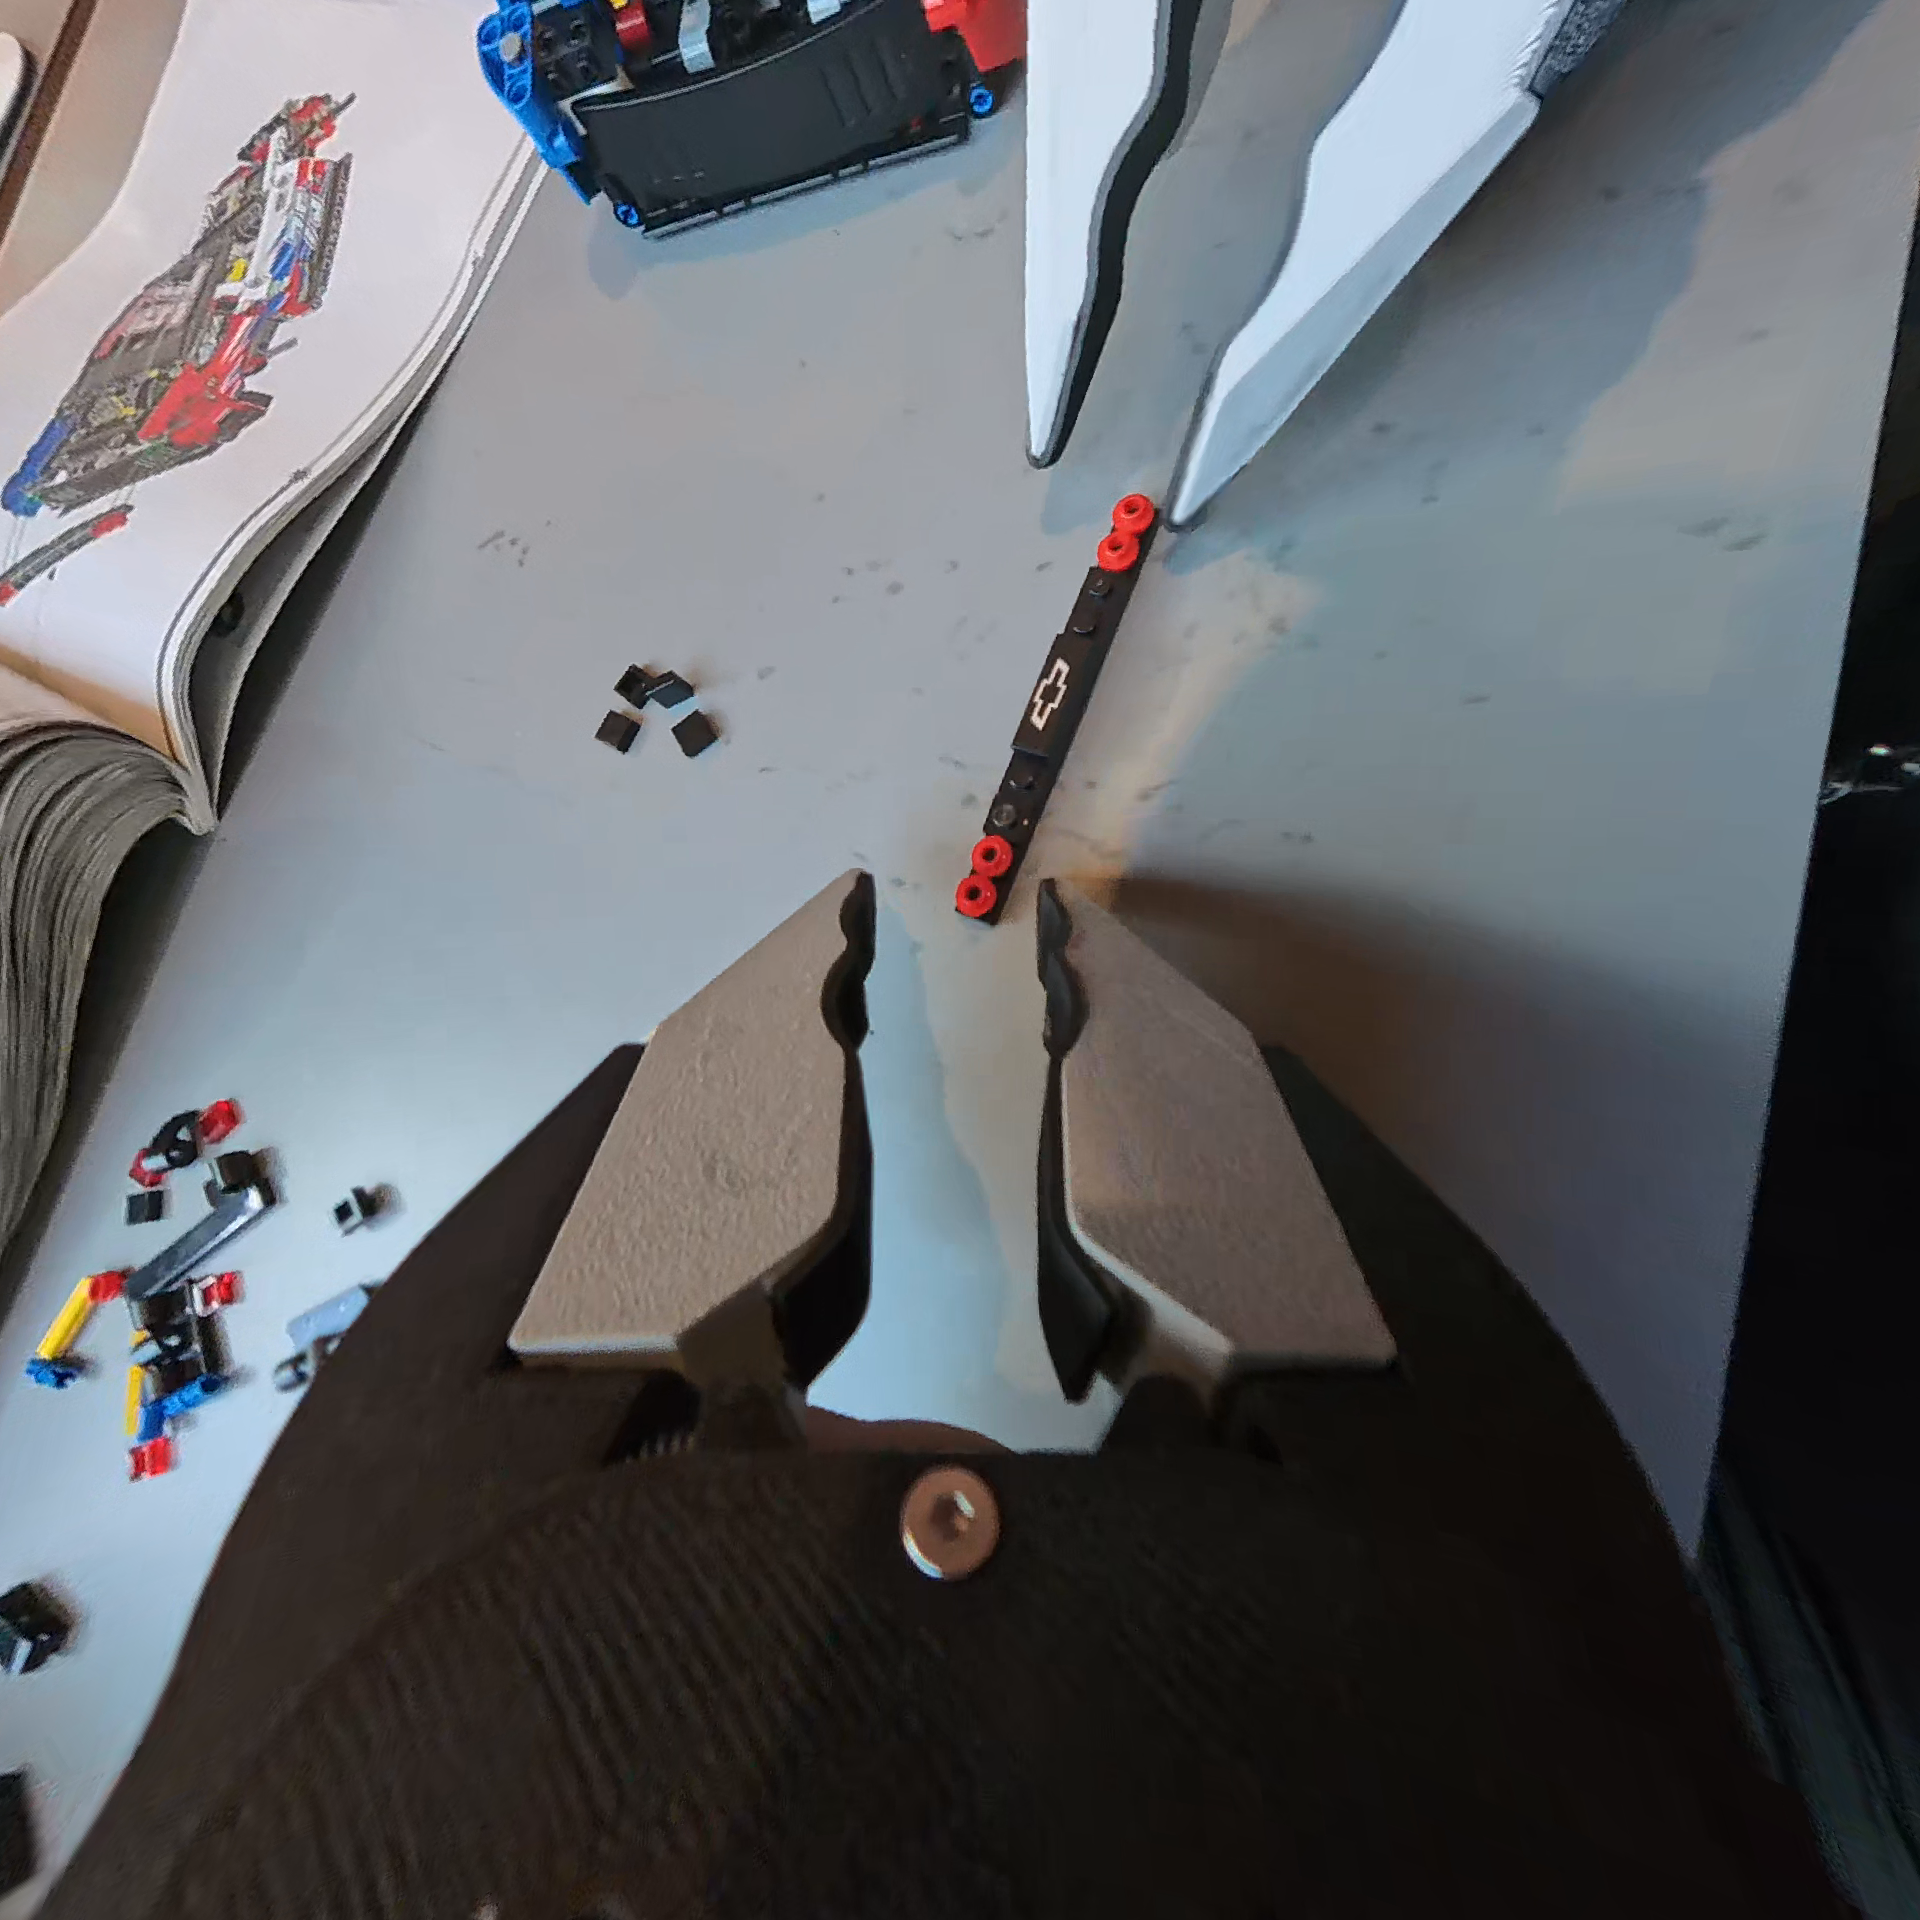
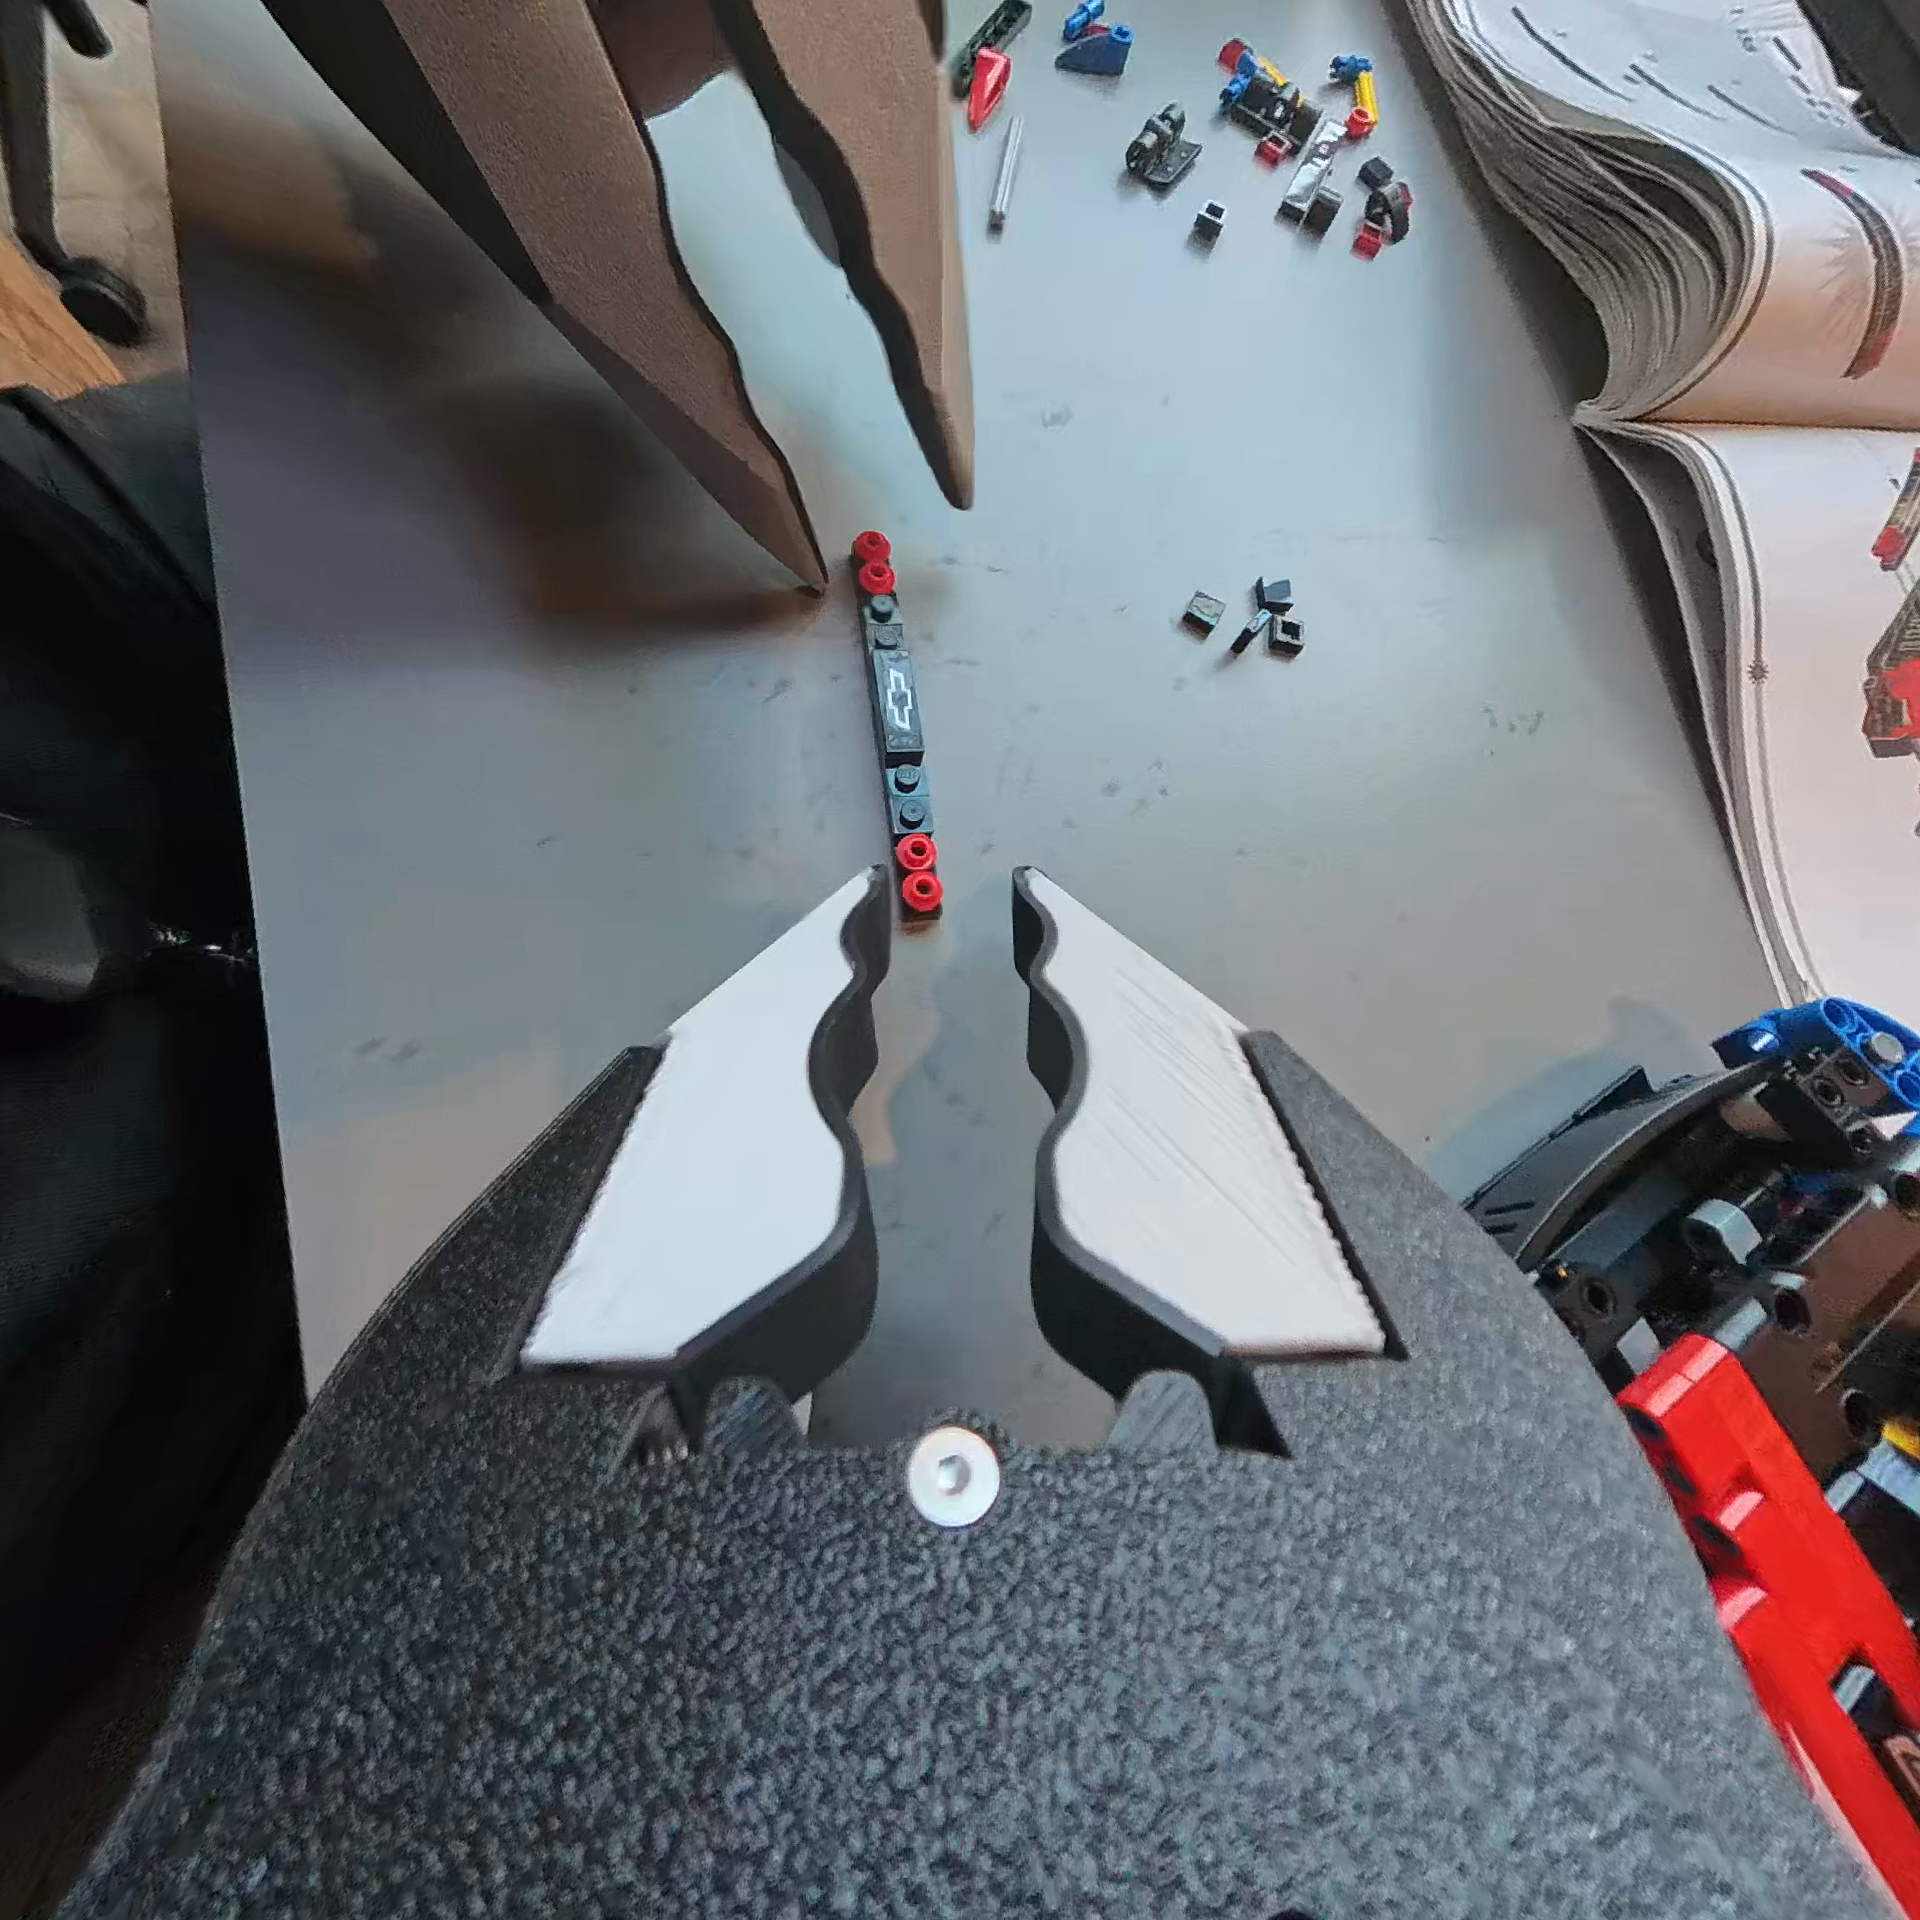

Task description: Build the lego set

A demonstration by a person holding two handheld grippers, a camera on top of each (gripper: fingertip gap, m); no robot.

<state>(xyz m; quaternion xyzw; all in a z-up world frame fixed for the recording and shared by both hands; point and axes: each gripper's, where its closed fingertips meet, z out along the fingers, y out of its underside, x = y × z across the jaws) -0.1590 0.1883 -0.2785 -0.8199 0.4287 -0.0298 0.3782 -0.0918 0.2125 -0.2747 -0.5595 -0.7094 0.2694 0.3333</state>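
Observation:
A long black lego strip with two red round studs at each end and a tile with a white emblem in its middle lies flat on the grey table; it also shows in the right wrist view. My left gripper, with grey-brown fingers, is open and empty, its tips at one end of the strip. My right gripper, with white fingers, is open and empty at the other end. Each gripper shows in the other's view: the right gripper and the left gripper. Several small black tiles lie loose beside the strip.
A partly built black, blue and red lego model stands at the table's far side, also in the right wrist view. An open instruction booklet lies at the left. A pile of loose small parts sits near it. The table's edge drops off at the right. The gap from one gripper's tips to the other's is roughly 8 cm.

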